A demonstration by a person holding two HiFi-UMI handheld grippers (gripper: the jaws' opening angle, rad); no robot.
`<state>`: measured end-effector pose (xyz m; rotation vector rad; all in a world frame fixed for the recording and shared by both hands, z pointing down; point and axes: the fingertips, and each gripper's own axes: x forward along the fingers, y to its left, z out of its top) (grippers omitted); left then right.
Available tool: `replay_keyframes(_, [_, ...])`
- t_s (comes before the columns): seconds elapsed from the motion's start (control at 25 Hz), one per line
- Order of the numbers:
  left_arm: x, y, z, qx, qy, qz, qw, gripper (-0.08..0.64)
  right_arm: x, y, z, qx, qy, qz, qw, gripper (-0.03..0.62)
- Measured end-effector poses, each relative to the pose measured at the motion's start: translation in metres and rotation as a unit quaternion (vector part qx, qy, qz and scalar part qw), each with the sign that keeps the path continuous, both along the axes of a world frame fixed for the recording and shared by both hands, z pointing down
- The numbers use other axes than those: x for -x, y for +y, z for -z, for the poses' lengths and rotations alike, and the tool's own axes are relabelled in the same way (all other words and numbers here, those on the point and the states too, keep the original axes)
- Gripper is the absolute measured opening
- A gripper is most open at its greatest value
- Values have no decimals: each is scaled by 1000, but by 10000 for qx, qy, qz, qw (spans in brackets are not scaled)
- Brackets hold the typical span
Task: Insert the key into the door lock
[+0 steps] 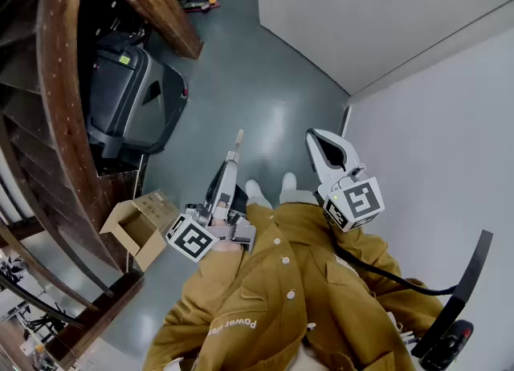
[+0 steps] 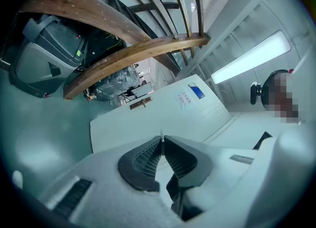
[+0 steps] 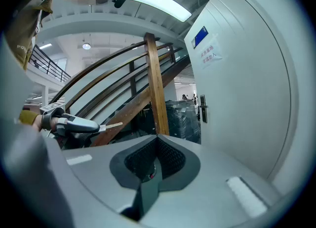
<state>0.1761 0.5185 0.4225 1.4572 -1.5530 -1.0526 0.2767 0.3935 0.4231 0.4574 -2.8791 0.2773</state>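
My left gripper (image 1: 234,161) is shut on a thin metal key (image 1: 238,141), whose blade sticks out past the fingertips. In the left gripper view the key (image 2: 161,134) shows edge-on between the closed jaws of the gripper (image 2: 162,140). It points level toward a white door (image 2: 163,118) with a dark handle and lock plate (image 2: 140,103), still some way off. My right gripper (image 1: 316,136) hangs to the right with its jaws together and nothing in them. The right gripper view shows that gripper (image 3: 157,137), the door handle (image 3: 202,108) far ahead, and the key (image 3: 114,125) at left.
A curved wooden stair rail (image 1: 68,120) runs along the left. A grey and black suitcase (image 1: 132,96) and an open cardboard box (image 1: 138,225) stand beside it on the grey floor (image 1: 257,96). White walls (image 1: 434,136) close in on the right. Wrapped dark goods (image 3: 180,118) stand past the stairs.
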Motion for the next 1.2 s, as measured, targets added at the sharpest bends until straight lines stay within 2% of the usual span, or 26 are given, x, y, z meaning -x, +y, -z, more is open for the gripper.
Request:
replay_keyframes(0.24, [-7,3,5,-11,-11,-131,9999,28,2,13,8,-57,-70,43,10000,5])
replay_keyframes(0.48, [-3,7,1,-80,226,-94,9997,28,8,22,9,46,-139,124,9998,6])
replay_keyframes(0.64, [-2,17,-1,-66,300,-124,9995,28,8,27,10,105,-196,5,9998,6])
replay_keyframes(0.72, [4,24,-4,-37,376,-82,9993,28,12,29,9,141,-211,-62,9997,6])
replay_keyframes(0.84, [16,37,-23,212,770,70,9968,28,21,34,5,267,-185,-127,9994,6])
replay_keyframes(1.0, [37,36,-26,198,638,-16,9978,28,39,34,2,214,-207,-159,9994,6])
replay_keyframes(1.2, [60,15,-28,177,736,-125,9970,28,57,18,0,270,-237,-334,9988,6])
